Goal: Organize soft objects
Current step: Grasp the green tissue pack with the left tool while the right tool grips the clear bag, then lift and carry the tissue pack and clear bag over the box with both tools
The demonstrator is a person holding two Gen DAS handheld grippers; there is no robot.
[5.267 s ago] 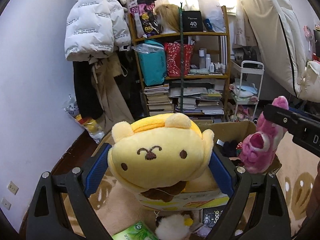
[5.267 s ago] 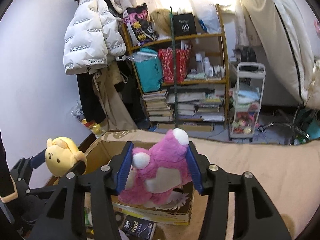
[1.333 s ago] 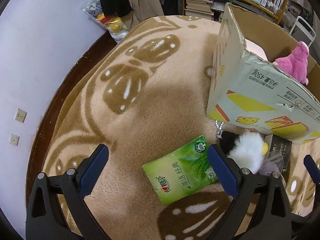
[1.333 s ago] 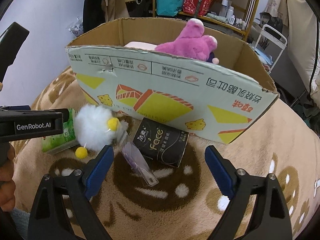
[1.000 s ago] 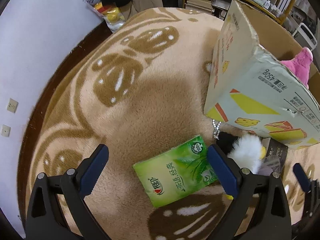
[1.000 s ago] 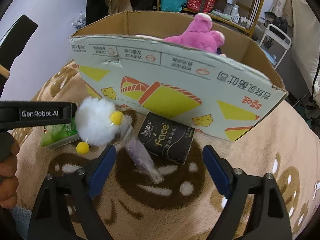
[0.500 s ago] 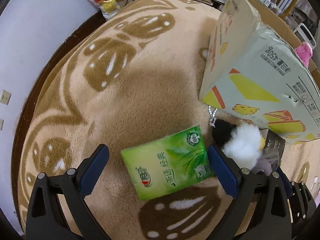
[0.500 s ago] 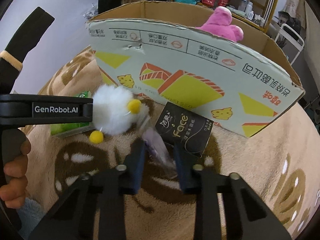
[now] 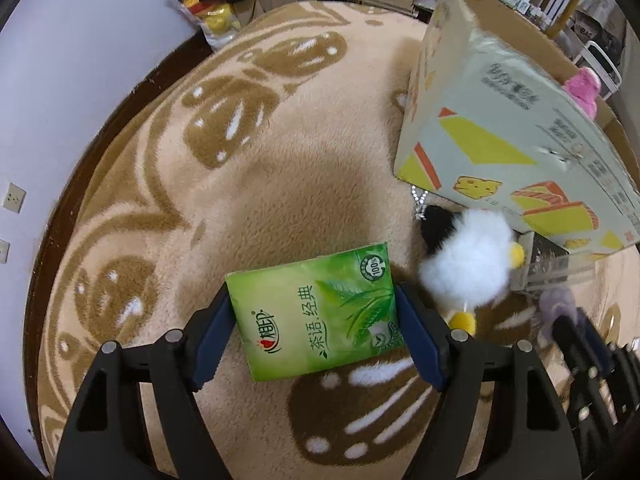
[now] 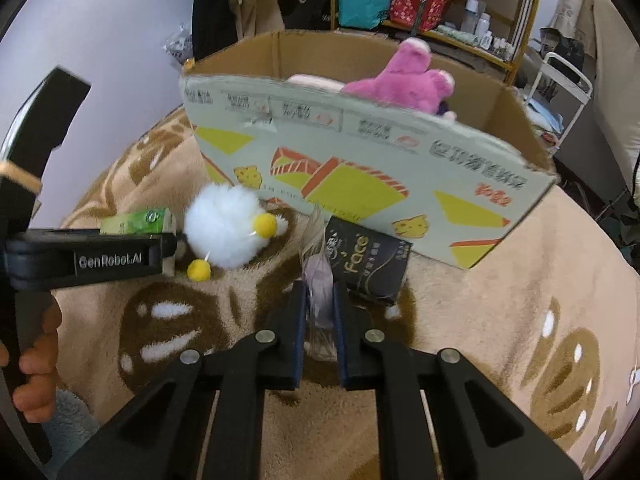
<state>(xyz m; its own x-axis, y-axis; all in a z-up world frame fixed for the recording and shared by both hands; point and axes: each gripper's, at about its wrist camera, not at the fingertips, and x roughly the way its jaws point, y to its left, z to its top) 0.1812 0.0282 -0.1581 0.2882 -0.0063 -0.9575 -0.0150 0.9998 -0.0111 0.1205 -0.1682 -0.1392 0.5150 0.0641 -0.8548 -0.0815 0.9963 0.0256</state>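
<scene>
The left gripper point(image 9: 314, 320) is closed on the green tissue pack point(image 9: 316, 312): both blue pads press against the pack's two short sides, and the pack lies flat on the patterned blanket point(image 9: 240, 208), printed face up. The right gripper point(image 10: 320, 320) is closed to a narrow gap on the clear plastic packet point(image 10: 318, 280), which holds a pale purple item; the packet stands up between the pads and its upper end rises above the fingertips. Both grasped items are outside the cardboard box point(image 10: 360, 168), on the blanket in front of the box's printed front wall. The white pom-pom toy point(image 10: 224, 232), with two small yellow balls attached, rests on the blanket between the green tissue pack and the clear plastic packet, just in front of the box's near left corner. In the left wrist view a short bead chain point(image 9: 420, 200) and a black fluffy part extend from the toy toward the box wall. The black tissue pack point(image 10: 368, 264), marked "Face", lies against the base of the front wall, just beside the right gripper's packet. The pink plush toy point(image 10: 404, 80) sits inside the box, near its back wall, with its upper part above the front rim. The person's left hand point(image 10: 36, 368) grips the handle of the left gripper at the blanket's left edge.
</scene>
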